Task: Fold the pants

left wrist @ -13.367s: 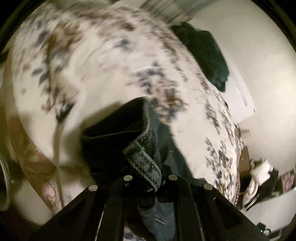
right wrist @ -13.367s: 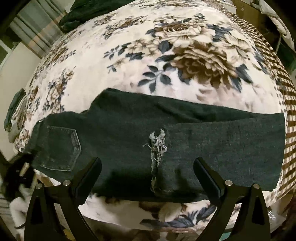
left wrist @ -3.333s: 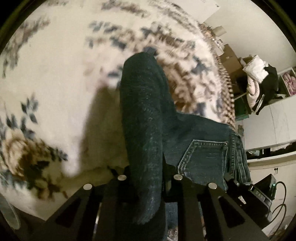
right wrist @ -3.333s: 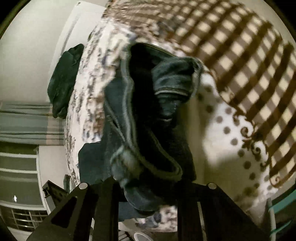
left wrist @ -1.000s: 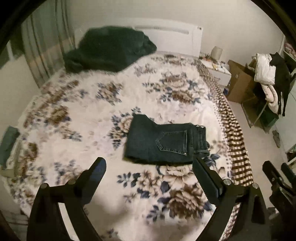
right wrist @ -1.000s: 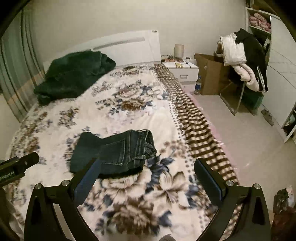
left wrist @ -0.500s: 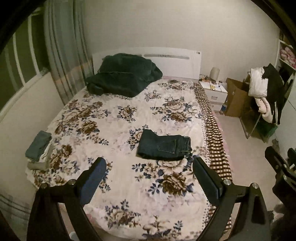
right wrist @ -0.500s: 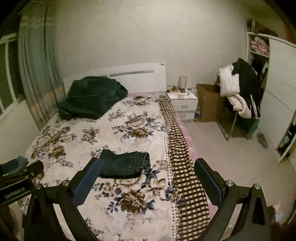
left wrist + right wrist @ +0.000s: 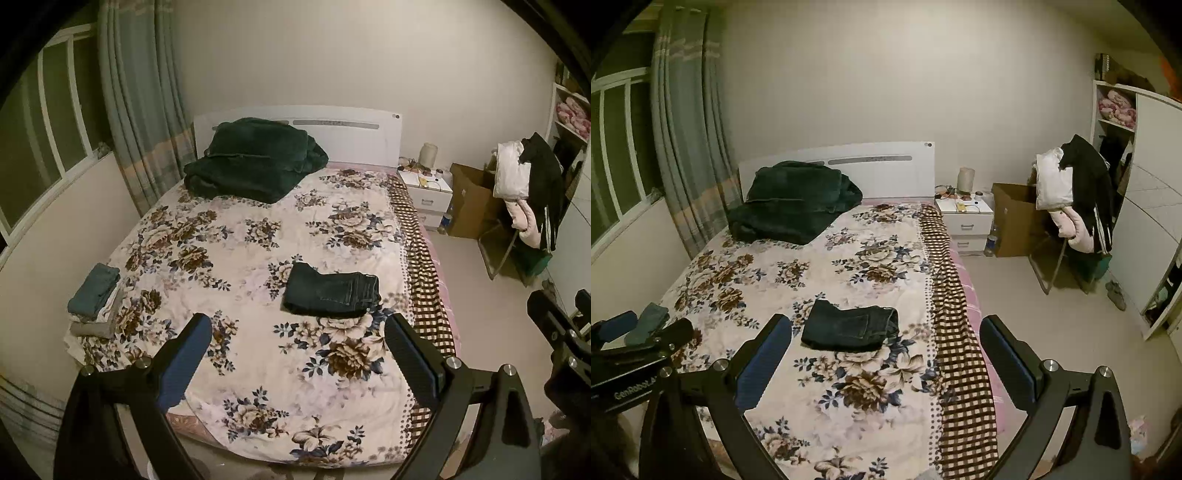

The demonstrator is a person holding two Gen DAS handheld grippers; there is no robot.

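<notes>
A: Item: pants, folded, on the bed, now well beyond your fingertips.

B: Your left gripper and right gripper: withdrawn, fingers apart, empty. Fold looks complete.

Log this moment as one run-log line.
task: fold pants | pants: folded, lying on floral bedspread | left gripper: open, empty | right gripper: open, empty | status: fold looks done

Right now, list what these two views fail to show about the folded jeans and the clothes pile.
- Folded jeans: the layers underneath are hidden by the top layer in both views.
- Clothes pile: garments too small to identify in the left view; in the right view the left gripper covers most of it.
</notes>
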